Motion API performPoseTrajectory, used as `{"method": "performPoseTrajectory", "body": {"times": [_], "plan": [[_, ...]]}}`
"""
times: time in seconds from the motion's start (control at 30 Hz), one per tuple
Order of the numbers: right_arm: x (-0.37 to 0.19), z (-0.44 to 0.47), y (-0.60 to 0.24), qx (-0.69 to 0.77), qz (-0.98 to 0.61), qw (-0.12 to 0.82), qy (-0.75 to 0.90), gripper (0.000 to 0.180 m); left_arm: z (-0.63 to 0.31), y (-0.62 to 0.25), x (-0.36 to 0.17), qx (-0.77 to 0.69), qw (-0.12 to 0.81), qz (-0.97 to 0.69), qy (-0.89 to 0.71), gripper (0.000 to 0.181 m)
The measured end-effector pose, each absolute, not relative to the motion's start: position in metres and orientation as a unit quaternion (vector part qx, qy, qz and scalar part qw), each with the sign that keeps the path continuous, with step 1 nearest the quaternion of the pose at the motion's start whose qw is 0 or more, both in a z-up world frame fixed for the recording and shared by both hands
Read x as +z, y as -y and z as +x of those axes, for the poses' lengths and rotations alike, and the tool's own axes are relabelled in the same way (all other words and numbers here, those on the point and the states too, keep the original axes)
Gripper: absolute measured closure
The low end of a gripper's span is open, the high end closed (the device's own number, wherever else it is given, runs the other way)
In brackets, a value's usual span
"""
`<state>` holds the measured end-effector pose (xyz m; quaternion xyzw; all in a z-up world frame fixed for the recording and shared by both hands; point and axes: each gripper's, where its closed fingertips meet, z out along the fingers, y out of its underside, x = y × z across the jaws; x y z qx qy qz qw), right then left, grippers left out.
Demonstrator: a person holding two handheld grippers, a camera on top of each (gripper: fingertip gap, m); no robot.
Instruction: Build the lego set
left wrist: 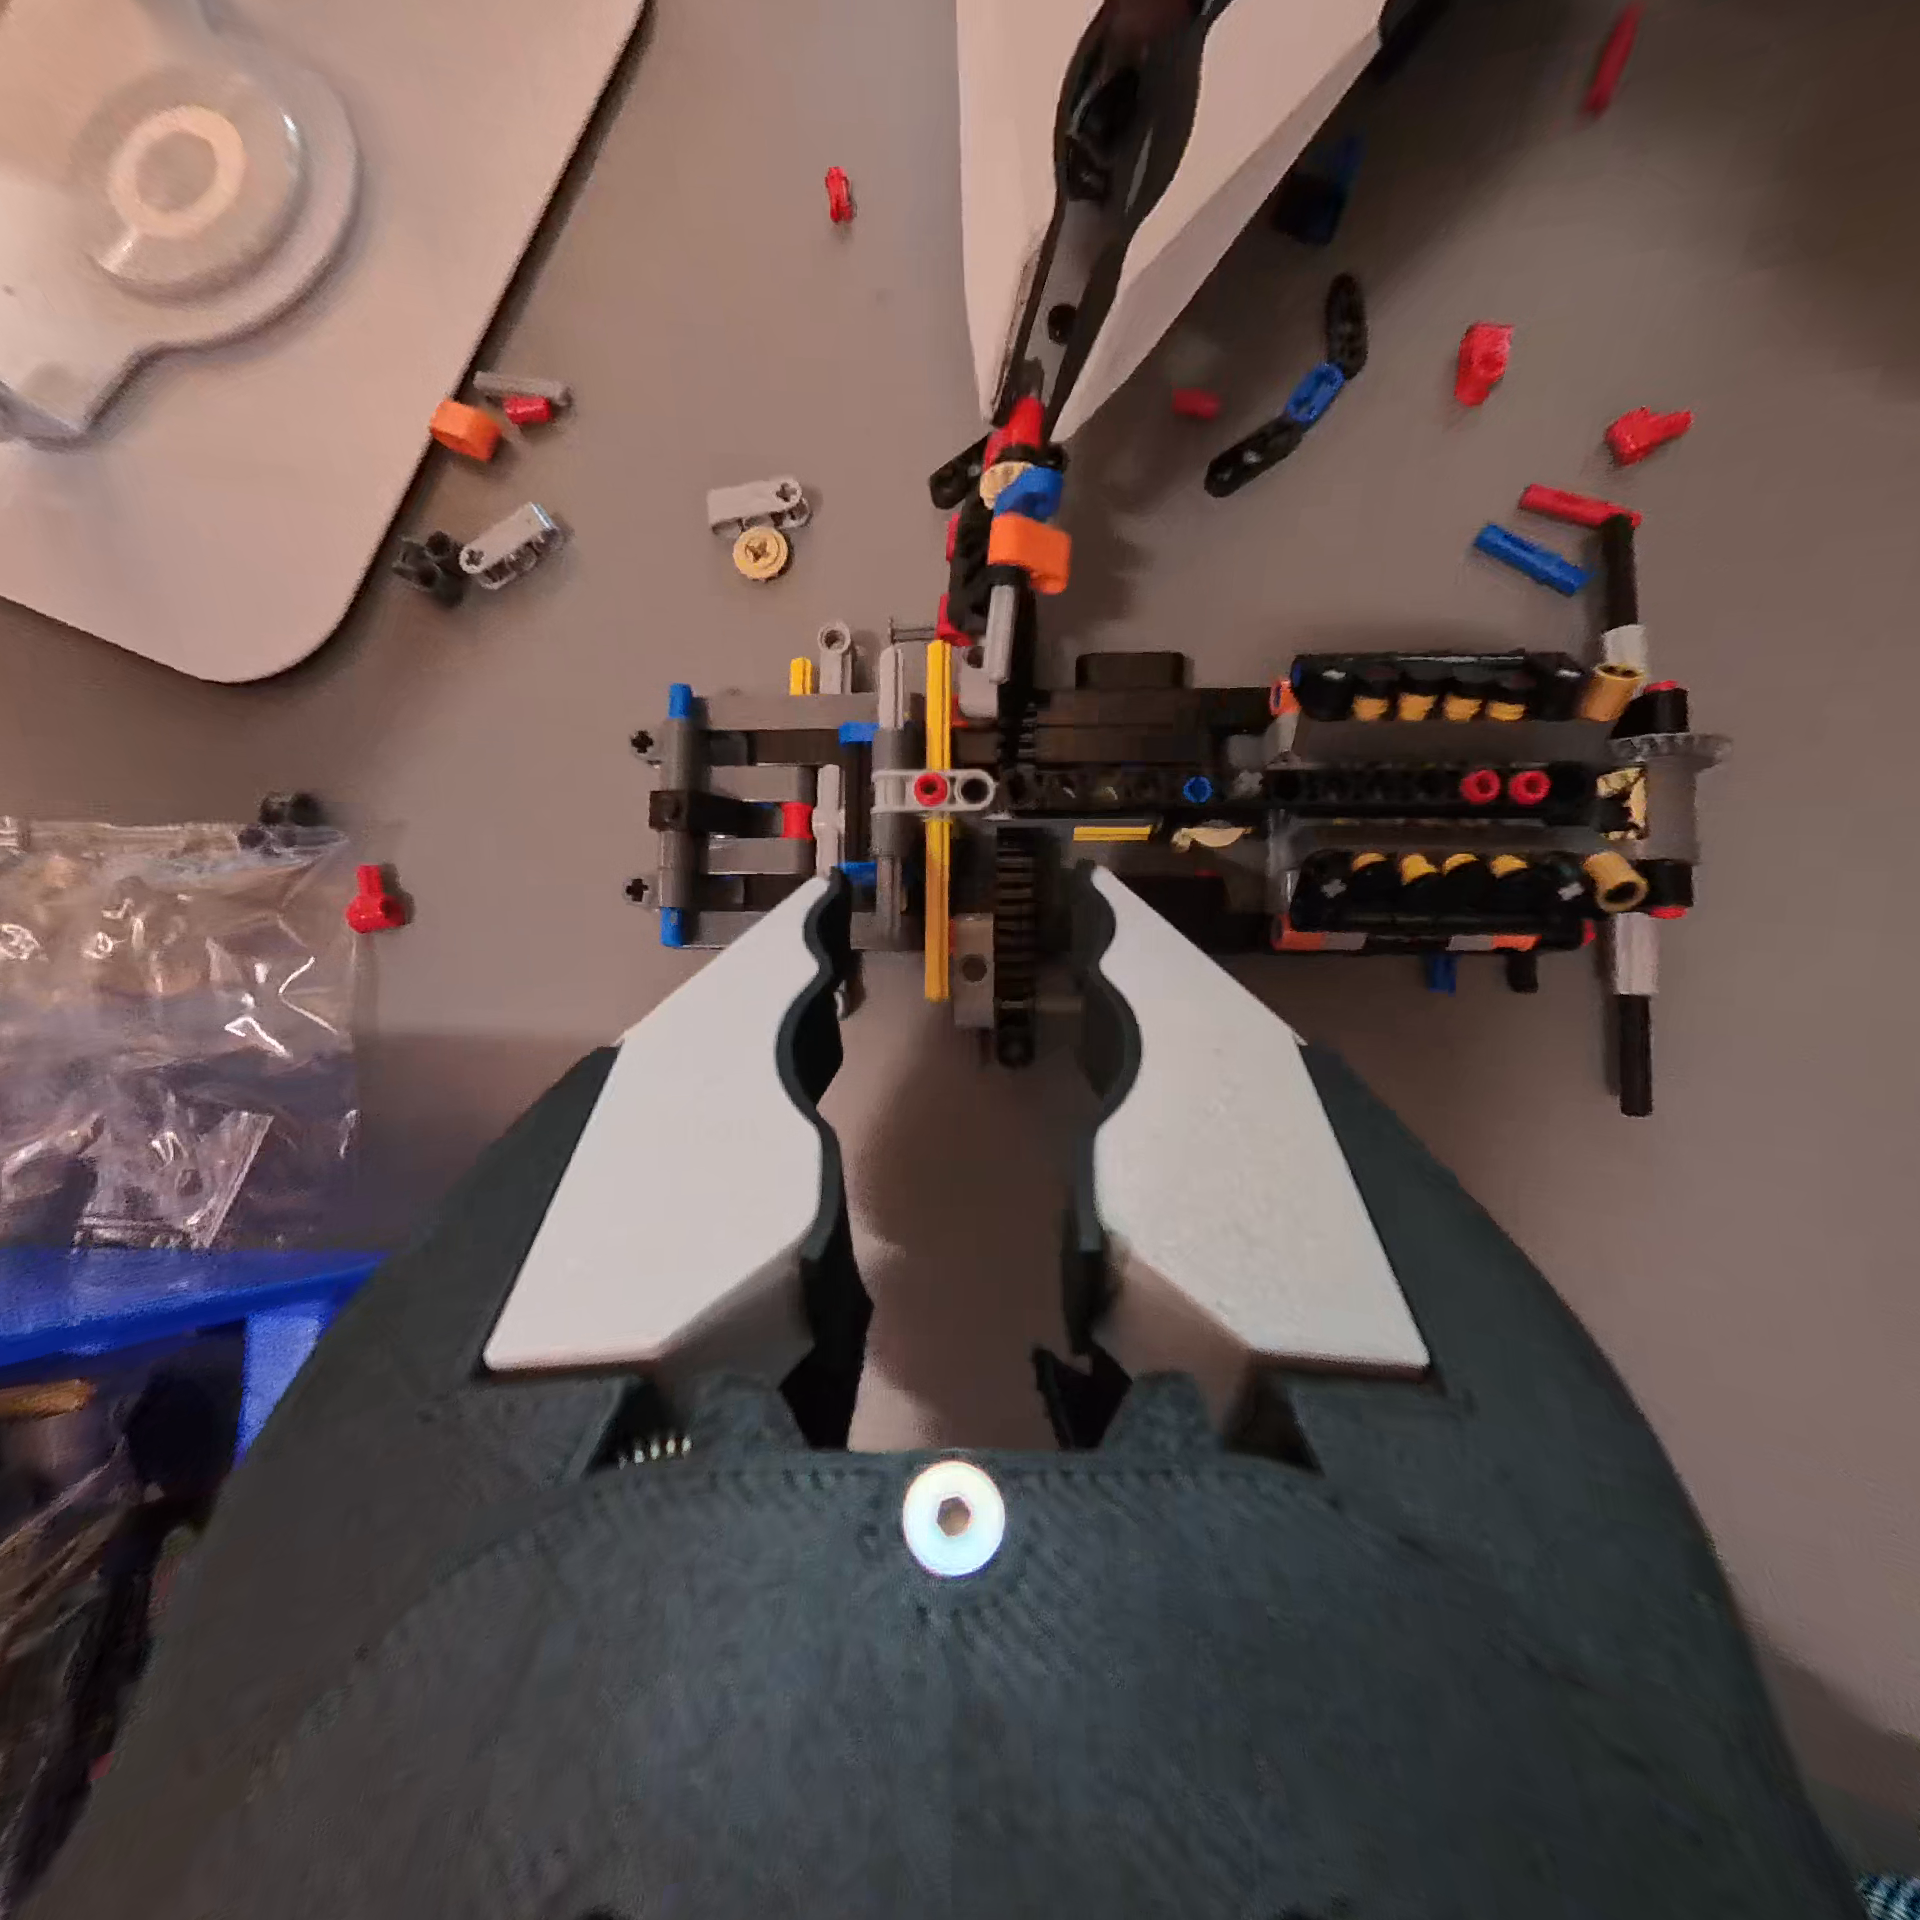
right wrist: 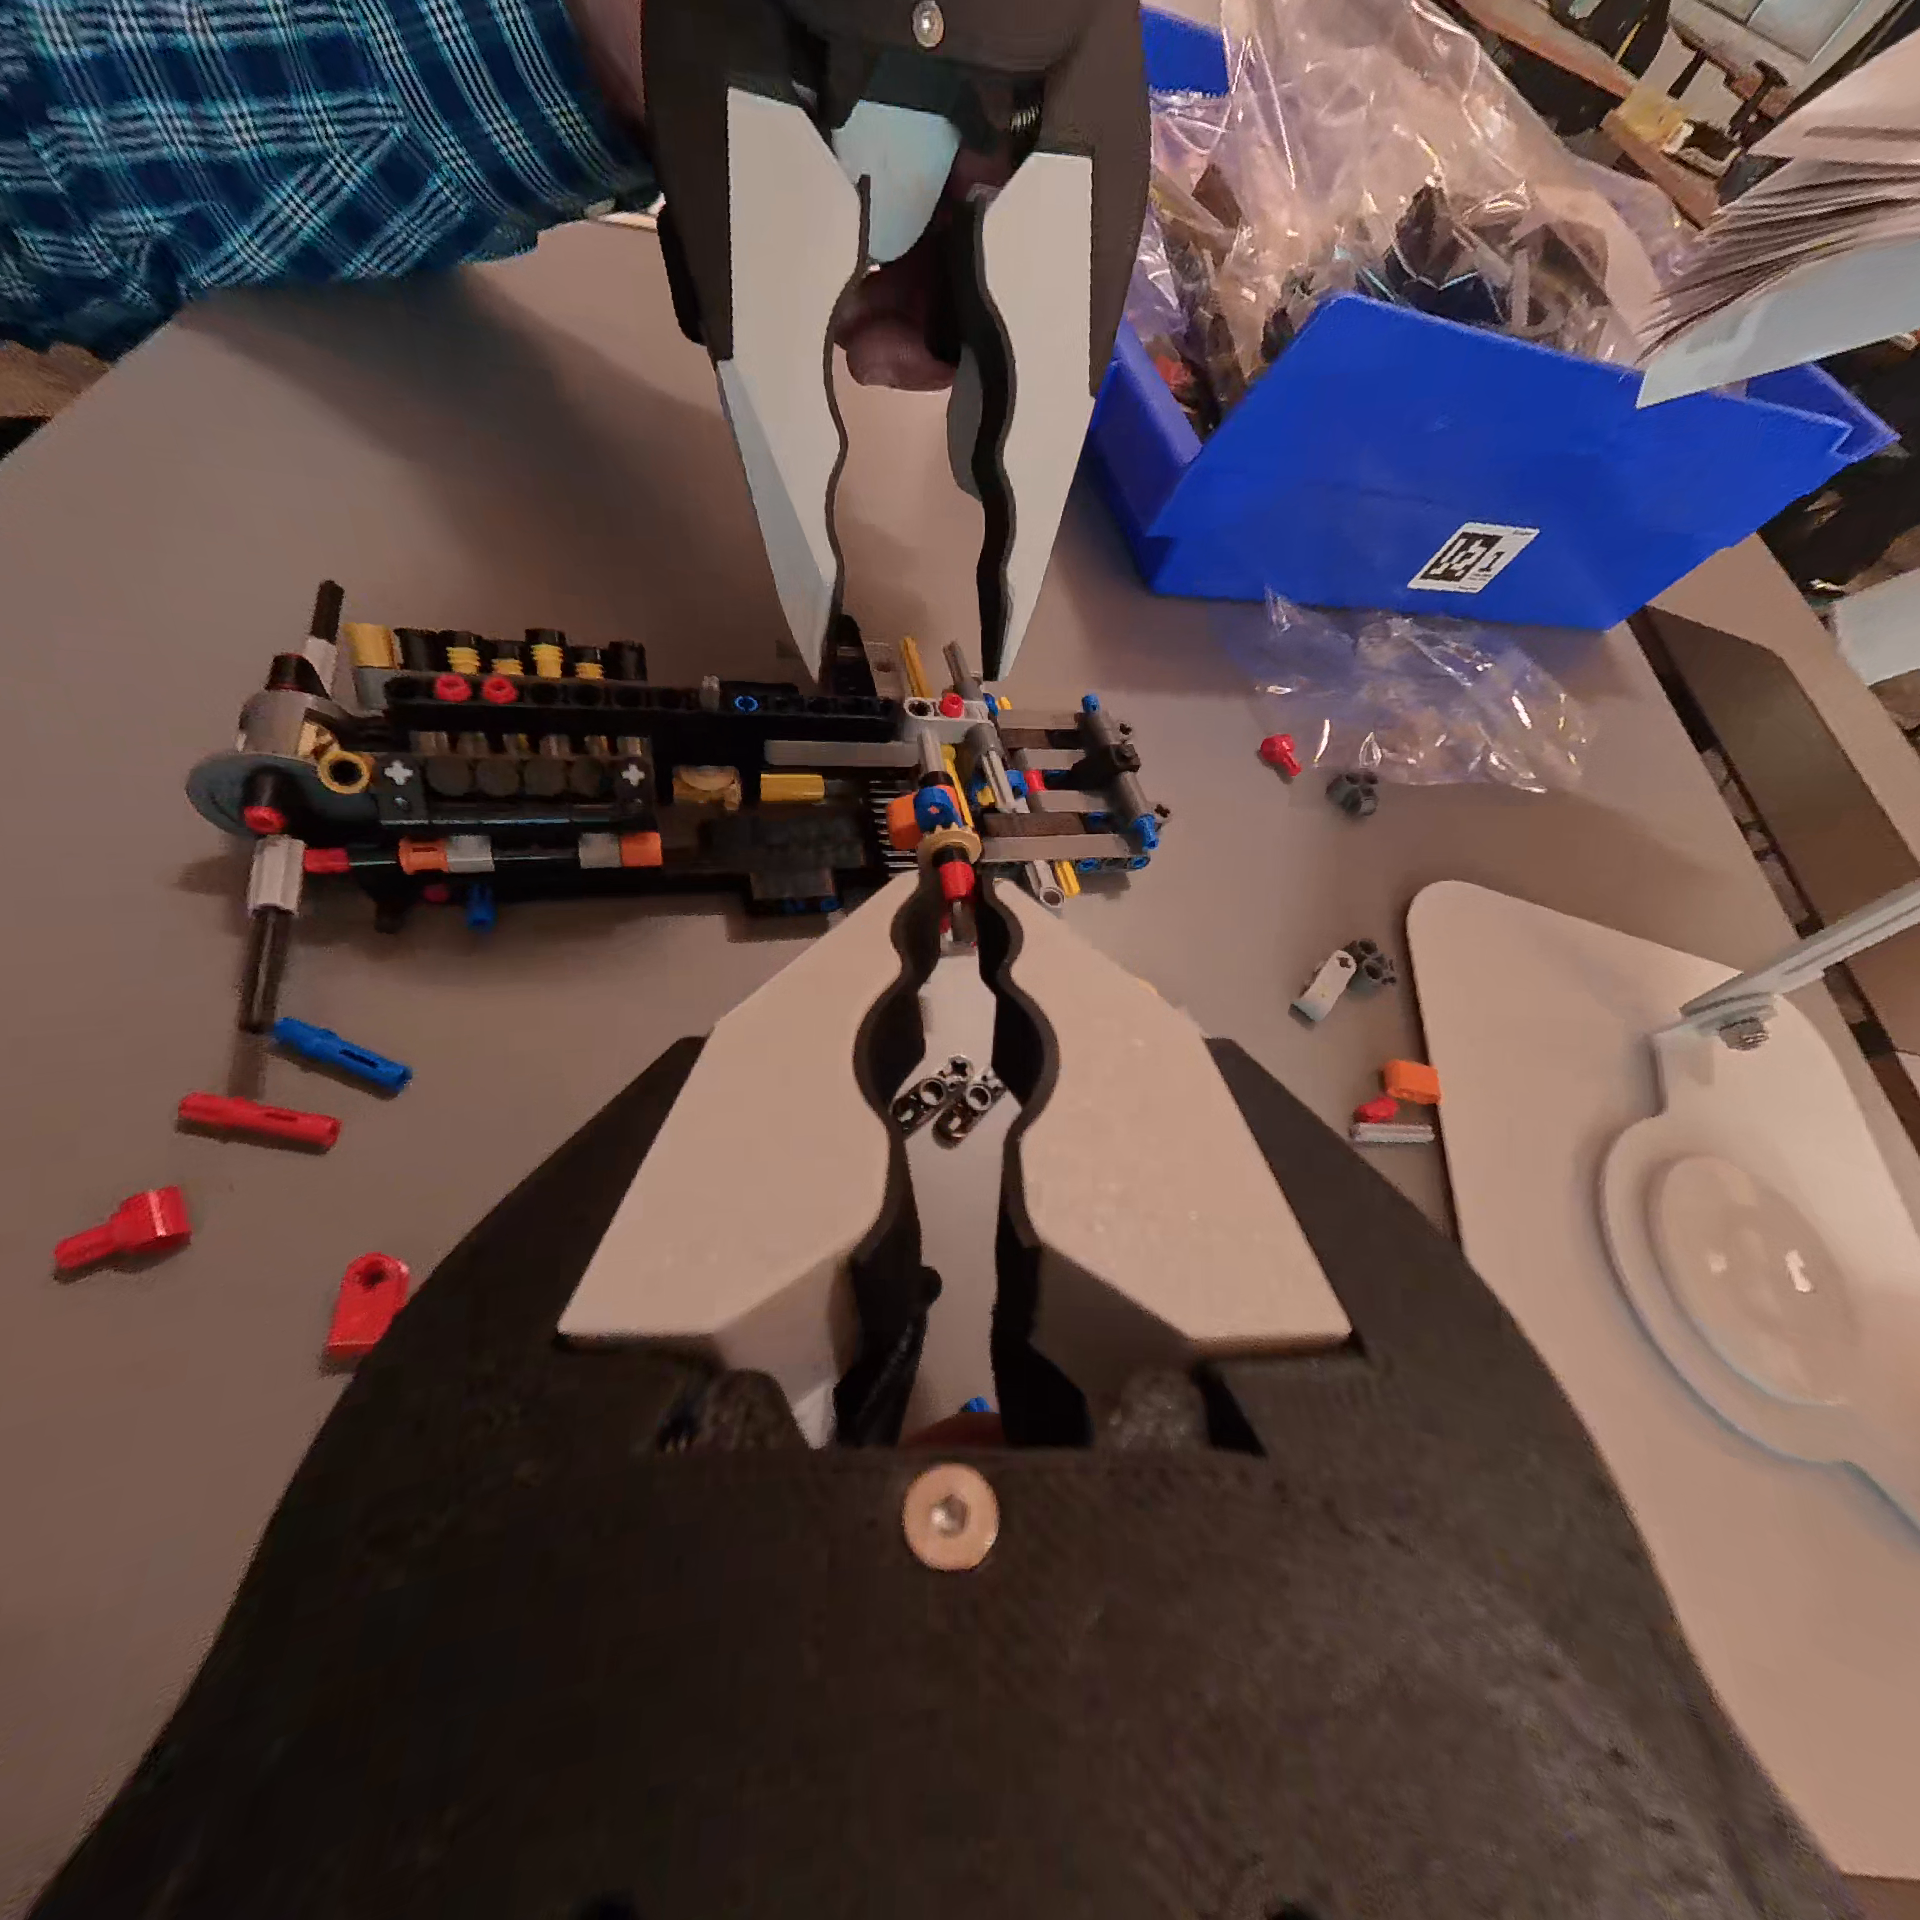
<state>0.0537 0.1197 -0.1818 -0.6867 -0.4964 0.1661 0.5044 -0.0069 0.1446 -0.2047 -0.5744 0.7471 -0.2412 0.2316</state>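
A long black, grey and yellow lego chassis lies on the grey table and also shows in the right wrist view. My left gripper straddles its gear and yellow axle section, its fingers closed against both sides; it also shows from above in the right wrist view. My right gripper is shut on the red end of a small sub-assembly of red, tan, blue and orange parts. It holds this against the chassis's side. The left wrist view shows that gripper and the sub-assembly.
Loose red, blue, grey and black pieces lie around the chassis. Two small connectors lie under my right gripper. A blue bin and plastic bags stand on one side, a white board on another. A plaid sleeve shows. The gap from one gripper's tips to the other's is roughly 8 cm.
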Motion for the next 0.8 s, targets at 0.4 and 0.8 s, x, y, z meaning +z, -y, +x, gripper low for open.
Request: {"method": "performPoseTrajectory", "body": {"times": [0.4, 0.8], "plan": [[-0.1809, 0.0556, -0.1258, 0.140, -0.670, 0.517, 0.514, 0.176, -0.0031, -0.1472, -0.2083, -0.245, 0.233, -0.577, -0.744, 0.148], [-0.1818, 0.0545, -0.1218, 0.158, -0.650, 0.525, 0.526, 0.176, -0.0019, -0.1479, -0.2087, -0.241, 0.238, -0.573, -0.746, 0.149]]}}
